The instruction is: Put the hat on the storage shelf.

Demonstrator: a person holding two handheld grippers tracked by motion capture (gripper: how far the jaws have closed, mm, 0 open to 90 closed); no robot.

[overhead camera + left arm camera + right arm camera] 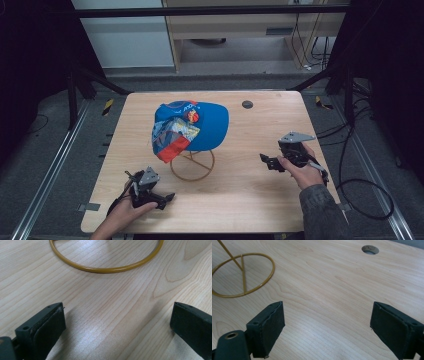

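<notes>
Blue cap (192,127) is seen draped on a gold wire stand (192,167) mid-table, left gripper (167,198) near-left and right gripper (265,161) to the right both spread wide and empty – likely a pre-reach step, cap grasp probably next – ring base (242,275) and table hole (370,249) shown closer in gripper views.

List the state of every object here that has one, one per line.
Blue cap: hung on the stand, off the table.
Gold wire stand: upright, ring base flat on the table.
Left gripper: open, holding nothing, low over the table.
Right gripper: open, holding nothing.
Table: hole uncovered.
</notes>
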